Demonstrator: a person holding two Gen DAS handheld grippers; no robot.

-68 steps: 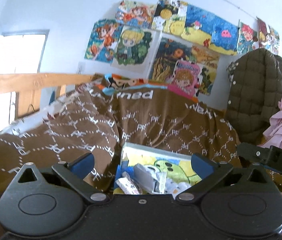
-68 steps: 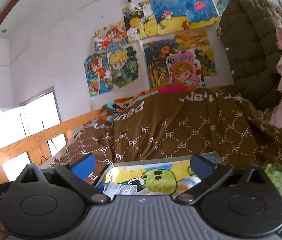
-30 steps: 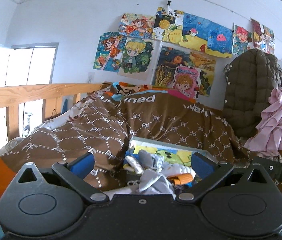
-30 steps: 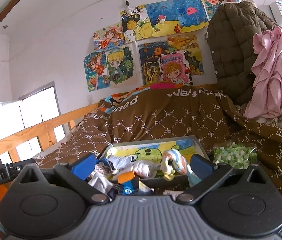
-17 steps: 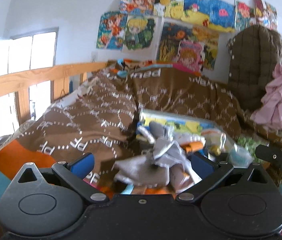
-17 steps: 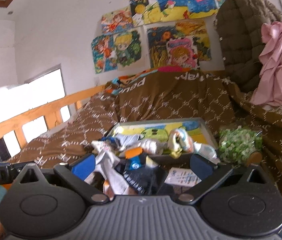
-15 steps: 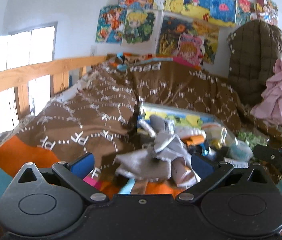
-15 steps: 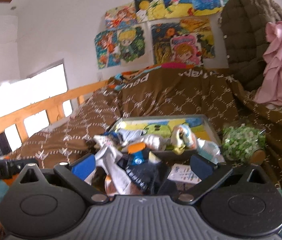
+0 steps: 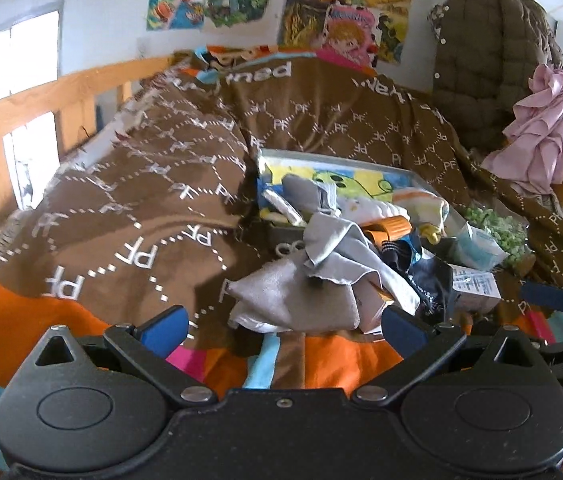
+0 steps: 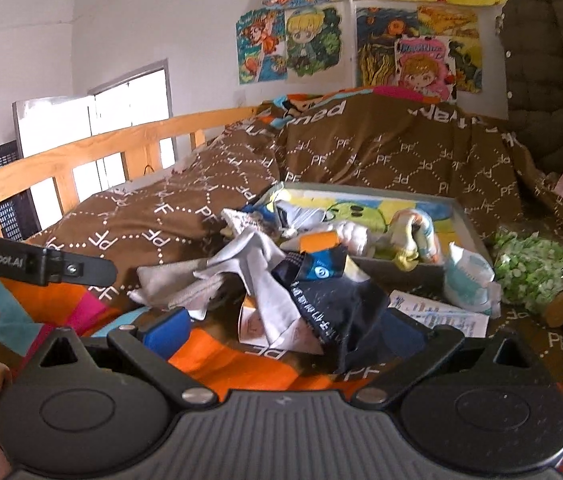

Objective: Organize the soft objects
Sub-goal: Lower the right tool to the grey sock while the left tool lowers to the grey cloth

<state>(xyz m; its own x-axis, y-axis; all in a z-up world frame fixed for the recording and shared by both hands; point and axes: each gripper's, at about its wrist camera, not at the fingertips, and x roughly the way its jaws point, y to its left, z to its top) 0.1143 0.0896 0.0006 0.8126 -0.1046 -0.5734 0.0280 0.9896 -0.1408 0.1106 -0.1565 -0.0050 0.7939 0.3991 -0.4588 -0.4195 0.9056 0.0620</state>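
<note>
A heap of soft items lies on the bed in front of a grey tray with a cartoon picture [image 9: 361,160] [image 10: 465,216]. On top are a grey cloth [image 9: 333,252] [image 10: 237,264], a dark navy sock [image 10: 333,300] [image 9: 429,276] and an orange piece [image 9: 393,226]. More socks lie in the tray [image 10: 409,232]. My left gripper [image 9: 281,324] is open and empty just before the grey cloth. My right gripper [image 10: 285,330] is open and empty just before the navy sock.
A brown patterned quilt [image 9: 153,200] covers the bed. A wooden rail [image 10: 121,140] runs along the left. A green-filled bag [image 10: 533,268], a pale blue packet [image 10: 469,276] and a paper slip [image 10: 437,312] lie right of the heap. A brown jacket [image 9: 481,60] and pink cloth [image 9: 541,128] hang at right.
Both grippers have tilted down and drawn back: the view has dropped from the wall posters to the bed, and the heap in front of the tray has come into full view. Both stayed open.
</note>
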